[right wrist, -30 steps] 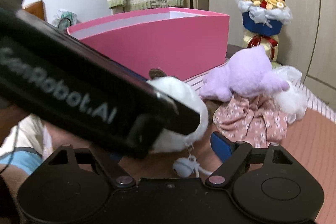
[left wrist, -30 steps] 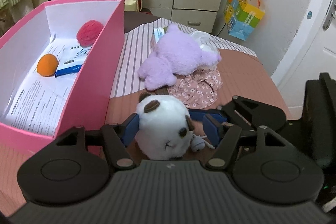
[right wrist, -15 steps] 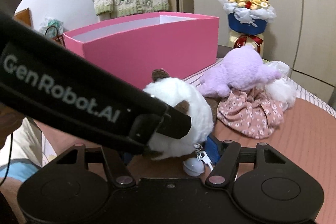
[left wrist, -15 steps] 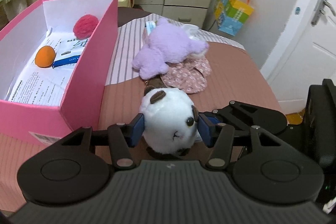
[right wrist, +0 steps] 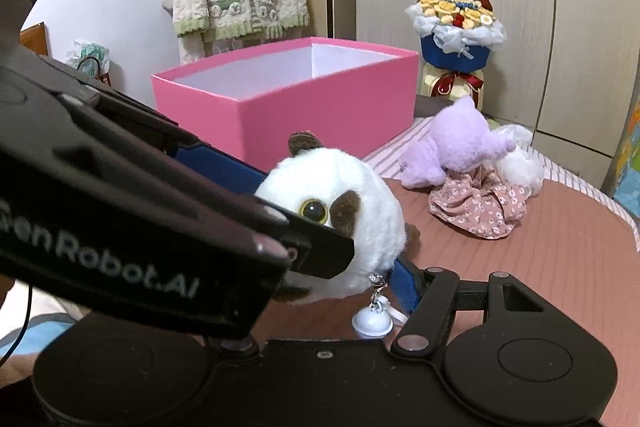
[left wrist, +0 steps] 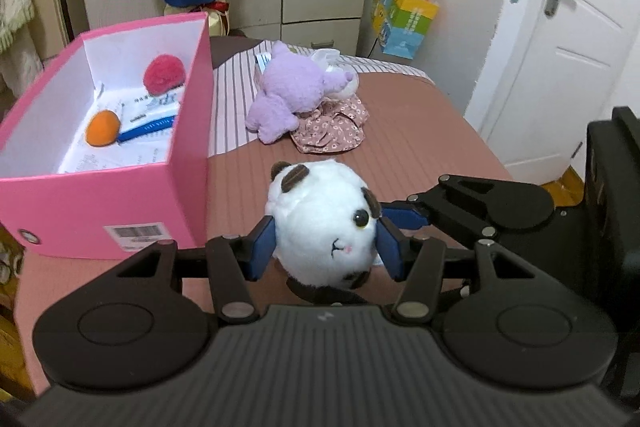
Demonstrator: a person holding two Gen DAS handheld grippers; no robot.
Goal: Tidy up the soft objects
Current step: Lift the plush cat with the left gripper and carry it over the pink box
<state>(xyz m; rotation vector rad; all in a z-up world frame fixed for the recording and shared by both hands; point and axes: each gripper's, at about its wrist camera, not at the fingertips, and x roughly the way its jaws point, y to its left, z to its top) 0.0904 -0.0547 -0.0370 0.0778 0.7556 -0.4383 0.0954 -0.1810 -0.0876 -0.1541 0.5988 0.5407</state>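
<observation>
White and fluffy, the round plush toy (left wrist: 324, 223) sits squeezed between both grippers: the left gripper (left wrist: 326, 245) pinches its sides, the right gripper (right wrist: 340, 267) clamps it crosswise, each about half open. Ahead to the left waits the pink box (left wrist: 100, 203).

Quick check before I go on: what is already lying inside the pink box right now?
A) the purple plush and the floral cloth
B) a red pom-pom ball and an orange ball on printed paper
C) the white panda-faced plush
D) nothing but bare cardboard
B: in the left wrist view the pink box holds a red pom-pom ball and an orange ball on printed paper.
</observation>
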